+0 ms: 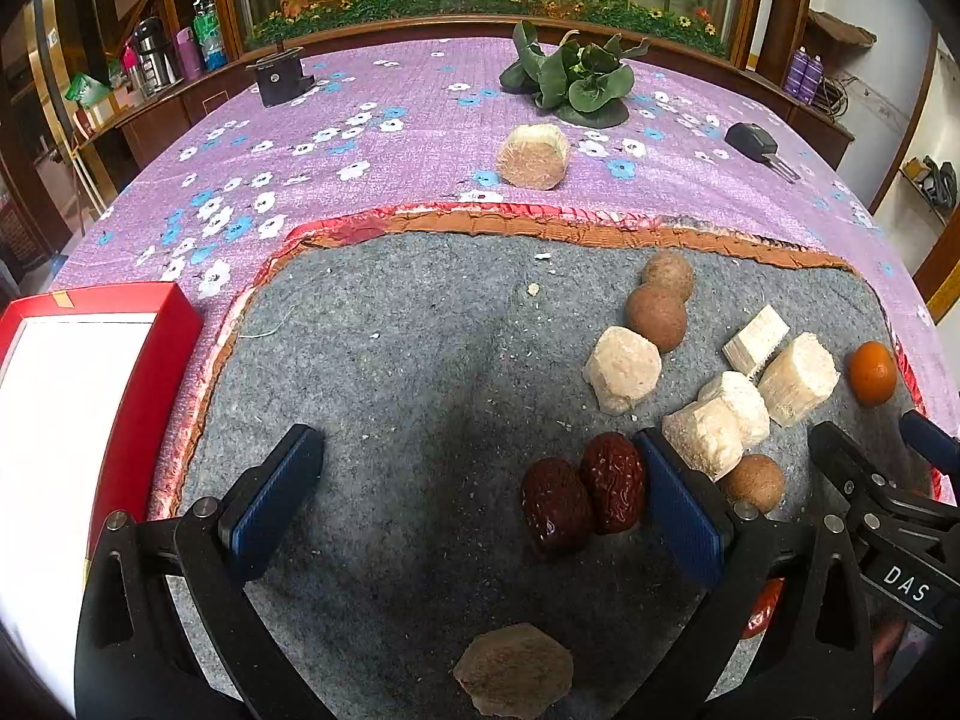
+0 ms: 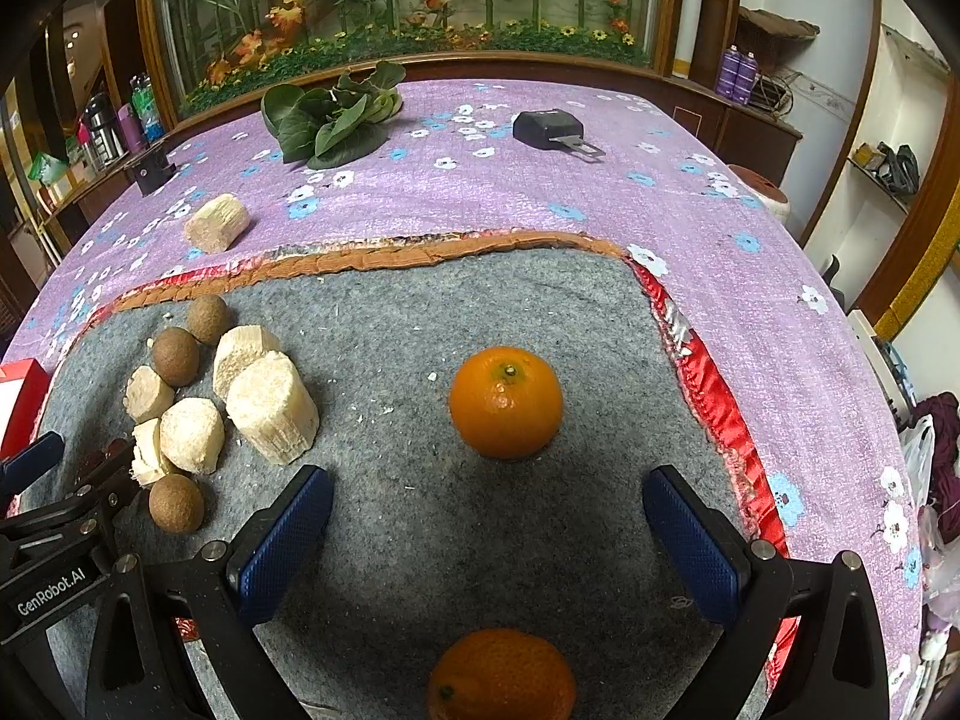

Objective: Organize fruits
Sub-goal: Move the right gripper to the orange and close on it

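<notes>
On the grey felt mat lie two red dates, several pale sugarcane chunks and brown round longans. My left gripper is open and empty, low over the mat, with the dates just inside its right finger. My right gripper is open and empty. One orange sits ahead of it between the fingers, and another orange lies under it at the bottom edge. The cane chunks and longans lie to its left.
A red box with a white inside stands left of the mat. On the purple flowered cloth are a lone cane piece, leafy greens, a black device and a black block. A brown flat piece lies near.
</notes>
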A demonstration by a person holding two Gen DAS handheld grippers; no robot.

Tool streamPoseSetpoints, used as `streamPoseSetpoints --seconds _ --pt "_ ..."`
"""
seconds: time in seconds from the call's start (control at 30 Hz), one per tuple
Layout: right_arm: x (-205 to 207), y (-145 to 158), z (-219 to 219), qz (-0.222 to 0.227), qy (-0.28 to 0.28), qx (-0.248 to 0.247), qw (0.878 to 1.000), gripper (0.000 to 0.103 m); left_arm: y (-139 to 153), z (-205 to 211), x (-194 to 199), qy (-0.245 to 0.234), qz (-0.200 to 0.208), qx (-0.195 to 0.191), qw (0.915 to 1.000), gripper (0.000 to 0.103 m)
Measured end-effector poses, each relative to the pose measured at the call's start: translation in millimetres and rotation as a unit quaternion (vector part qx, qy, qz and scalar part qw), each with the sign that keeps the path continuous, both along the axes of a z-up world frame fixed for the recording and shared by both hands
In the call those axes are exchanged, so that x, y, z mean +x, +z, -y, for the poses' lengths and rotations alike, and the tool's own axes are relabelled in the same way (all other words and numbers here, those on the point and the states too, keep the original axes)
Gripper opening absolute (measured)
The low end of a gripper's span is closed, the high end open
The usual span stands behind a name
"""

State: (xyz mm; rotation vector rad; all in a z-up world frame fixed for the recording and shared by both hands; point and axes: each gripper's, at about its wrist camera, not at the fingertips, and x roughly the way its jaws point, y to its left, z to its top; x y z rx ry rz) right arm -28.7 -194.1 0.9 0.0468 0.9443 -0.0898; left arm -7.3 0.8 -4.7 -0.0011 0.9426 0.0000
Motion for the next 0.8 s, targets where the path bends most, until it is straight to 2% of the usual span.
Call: streamPoseSetpoints --seconds 0.1,0.2,0.27,0.37,0.5,0.53,0.57,0.6,0.67,0.7,0.8 --pt "-0.9 1.1 0.5 -0.006 0.018 0.002 1.0 0.103 0.1 0.0 0.1 0.0 0.0 0.0 1.0 0.103" --pt "-3.8 5.2 5.5 -0.025 0.076 0.015 0.997 0.103 2.8 0.6 -0.9 -0.016 -0.003 0.0 0.9999 0.103" --pt "-16.5 13.0 15.2 -0.013 0.095 0.025 0.995 0.1 3.8 -0.3 -10.1 -0.047 -0.002 0.007 0.9988 0.103" --pt "-36.7 32.6 30.8 0.031 0.111 0.011 0.993 0.099 18.5 -20.0 -38.4 -0.048 0.006 0.024 0.9986 0.103" --pt "-49.1 58.7 52.8 0.088 0.103 0.0 0.991 0.099 53.5 -40.8 -80.7 -0.056 0.079 0.023 0.995 0.103" --pt "-47.1 61.9 56.4 0.094 0.096 0.002 0.991 0.099 57.2 -40.3 -85.7 -0.069 0.086 0.038 0.9932 0.103" --pt "-41.4 62.0 59.5 0.09 0.085 0.005 0.992 0.099 57.6 -44.8 -89.5 -0.078 0.076 0.024 0.9938 0.103" --pt "-34.8 62.5 61.1 0.081 0.079 0.011 0.994 0.099 58.4 -44.8 -89.6 -0.081 0.063 0.041 0.9938 0.103" --pt "-18.5 61.4 60.6 0.06 0.07 0.029 0.995 0.099 48.9 -45.7 -96.4 -0.083 0.067 0.031 0.9938 0.103" --pt "-10.7 60.0 59.4 0.05 0.066 0.033 0.996 0.099 46.6 -47.2 -96.6 -0.083 0.055 0.025 0.9947 0.103" --pt "5.3 58.6 63.8 0.043 0.042 0.058 0.996 0.099 41.2 -44.9 -106.5 -0.085 0.044 -0.016 0.9952 0.103"
